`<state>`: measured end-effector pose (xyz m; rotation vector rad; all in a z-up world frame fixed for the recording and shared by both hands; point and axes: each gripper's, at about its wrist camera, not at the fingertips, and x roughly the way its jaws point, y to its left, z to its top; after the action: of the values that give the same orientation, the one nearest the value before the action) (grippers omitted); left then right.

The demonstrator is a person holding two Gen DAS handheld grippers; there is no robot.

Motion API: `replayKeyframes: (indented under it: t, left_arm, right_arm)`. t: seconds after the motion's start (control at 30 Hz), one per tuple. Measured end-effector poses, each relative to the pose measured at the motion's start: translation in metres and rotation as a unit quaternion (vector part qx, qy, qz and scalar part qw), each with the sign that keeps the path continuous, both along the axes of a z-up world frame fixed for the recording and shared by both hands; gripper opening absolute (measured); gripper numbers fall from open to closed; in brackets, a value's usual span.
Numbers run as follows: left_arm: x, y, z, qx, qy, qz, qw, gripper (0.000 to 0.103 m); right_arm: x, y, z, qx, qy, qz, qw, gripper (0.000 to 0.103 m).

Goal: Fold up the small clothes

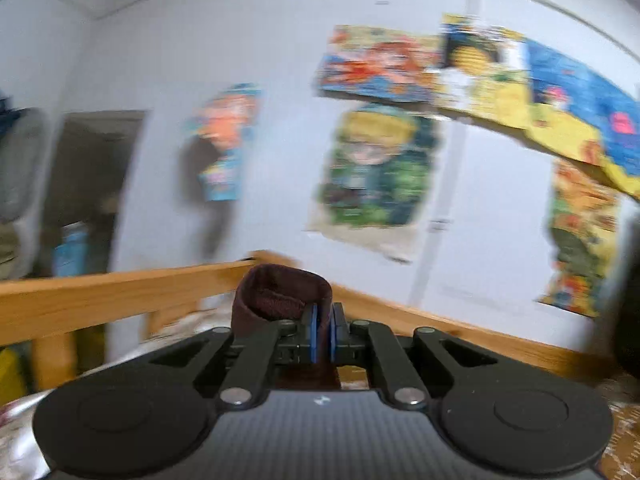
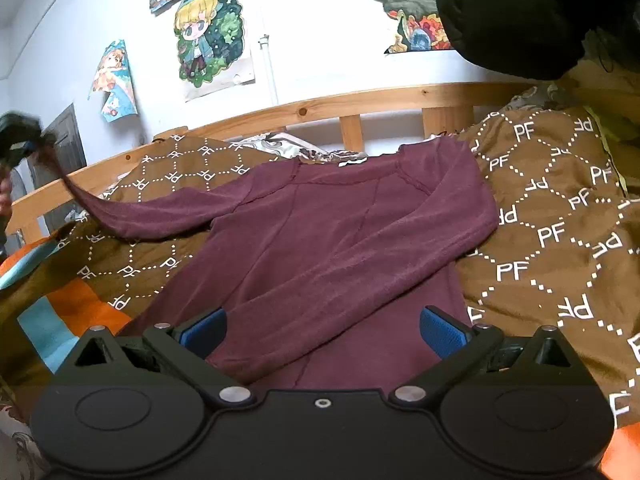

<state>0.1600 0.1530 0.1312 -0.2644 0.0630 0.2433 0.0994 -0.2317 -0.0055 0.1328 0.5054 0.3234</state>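
Note:
A maroon long-sleeved shirt lies flat on a brown patterned blanket, with its right sleeve folded across the body. My left gripper is shut on the cuff of the shirt's left sleeve, which curls up past the blue pads, and it points level at the wall. In the right wrist view that left gripper shows blurred at the far left, holding the sleeve lifted off the bed. My right gripper hovers open over the shirt's lower part, with nothing between its pads.
A wooden bed rail runs behind the blanket, below a white wall with colourful posters. A dark padded shape fills the upper right. An orange and blue cover lies at the lower left. A dark doorway opens at the left.

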Motion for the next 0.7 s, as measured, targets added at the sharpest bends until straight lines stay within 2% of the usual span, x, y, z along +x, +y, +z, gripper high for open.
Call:
replayKeyframes:
  t: [0.1, 0.2, 0.3, 0.4, 0.57, 0.7]
  left_arm:
    - [0.012, -0.031, 0.008, 0.025, -0.009, -0.07, 0.9972, 0.006]
    - [0.025, -0.066, 0.009, 0.057, 0.002, -0.154, 0.9864, 0.006]
    - [0.037, -0.104, -0.004, 0.078, 0.034, -0.246, 0.9657, 0.006]
    - [0.04, -0.141, -0.023, 0.1, 0.053, -0.308, 0.9446, 0.006]
    - [0.03, -0.187, -0.052, 0.132, 0.075, -0.384, 0.911, 0.006]
    - [0.022, -0.213, -0.074, 0.146, 0.097, -0.426, 0.8878, 0.006]
  right_arm:
    - [-0.004, -0.005, 0.001, -0.001, -0.006, -0.002, 1.0, 0.102]
    - [-0.005, -0.011, 0.002, 0.004, -0.01, -0.011, 1.0, 0.102]
    - [-0.004, -0.02, 0.005, 0.009, -0.016, -0.026, 0.999, 0.102]
    - [-0.003, -0.031, 0.007, 0.019, -0.022, -0.045, 0.999, 0.102]
    - [-0.002, -0.046, 0.008, 0.023, -0.026, -0.07, 0.997, 0.102]
    - [-0.001, -0.056, 0.007, 0.026, -0.031, -0.083, 0.996, 0.102]
